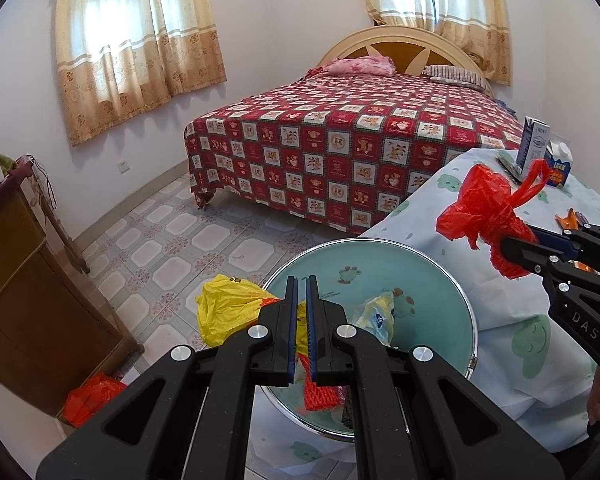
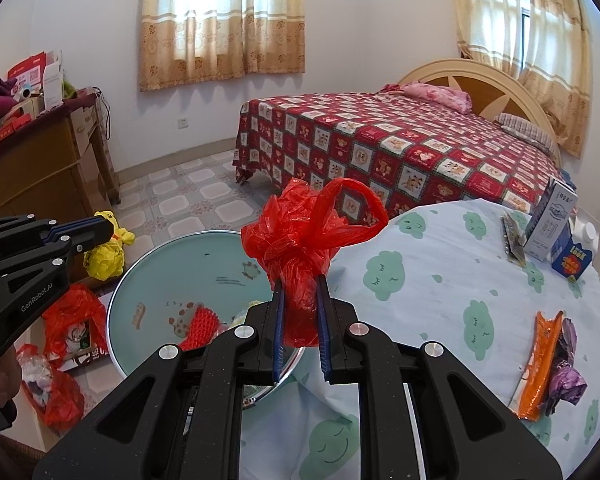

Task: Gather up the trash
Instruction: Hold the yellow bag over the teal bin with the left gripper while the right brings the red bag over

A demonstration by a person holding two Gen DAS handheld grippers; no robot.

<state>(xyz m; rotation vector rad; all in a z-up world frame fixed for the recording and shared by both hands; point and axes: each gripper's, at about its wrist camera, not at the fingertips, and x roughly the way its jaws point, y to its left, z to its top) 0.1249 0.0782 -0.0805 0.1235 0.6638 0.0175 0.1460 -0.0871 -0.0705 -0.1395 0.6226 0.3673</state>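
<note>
My right gripper is shut on a knotted red plastic bag and holds it in the air between the table edge and a teal basin. In the left wrist view the same red bag and right gripper show at the right. A red mesh sleeve and a clear wrapper lie in the basin. Over the basin's near rim my left gripper is shut with nothing in it. From the right wrist view this left gripper appears at the left.
The round table has a cloud-print cloth and carries an orange wrapper, a purple wrapper, a milk carton and a blue carton. A yellow bag and a red bag lie on the floor beside a wooden cabinet. A bed stands behind.
</note>
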